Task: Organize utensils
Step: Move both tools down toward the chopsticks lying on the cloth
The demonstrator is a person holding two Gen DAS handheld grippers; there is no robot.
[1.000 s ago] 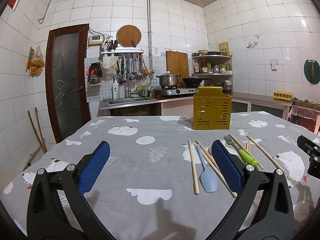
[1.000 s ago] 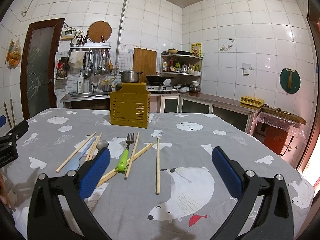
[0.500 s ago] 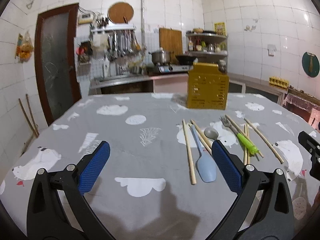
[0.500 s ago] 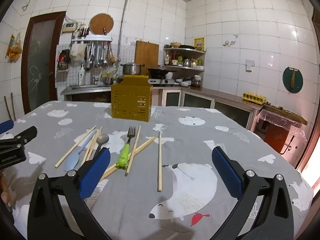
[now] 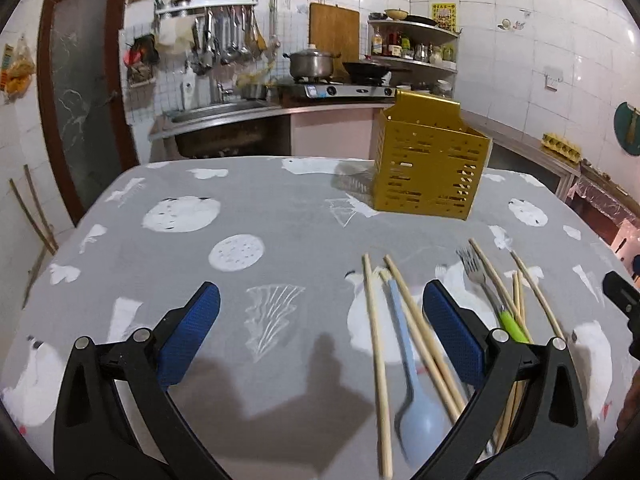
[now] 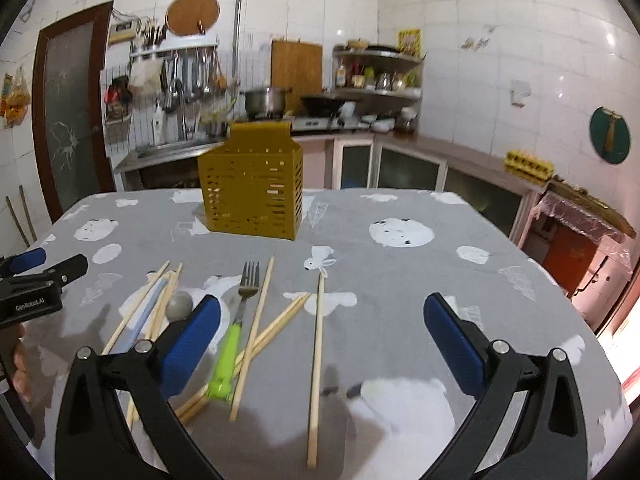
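While nothing is gripped yet, both grippers hover low over the desk (image 6: 400,208), fingers spread wide and empty: the left gripper (image 5: 320,328) beside a pale blue spoon (image 5: 416,412), the right gripper (image 6: 320,332) over a lone chopstick (image 6: 316,364). Just past them lie scattered chopsticks and a green-handled fork (image 6: 232,340). Farther back stands the yellow utensil holder (image 6: 252,192). Closing squarely across one piece's middle would likely lift it cleanly.

Matt cloth tablecloth (image 6: 400,280); bare wood chopsticks (image 6: 316,360); metal fork (image 6: 248,280), glossy green plastic handle; perforated holder (image 6: 252,192).
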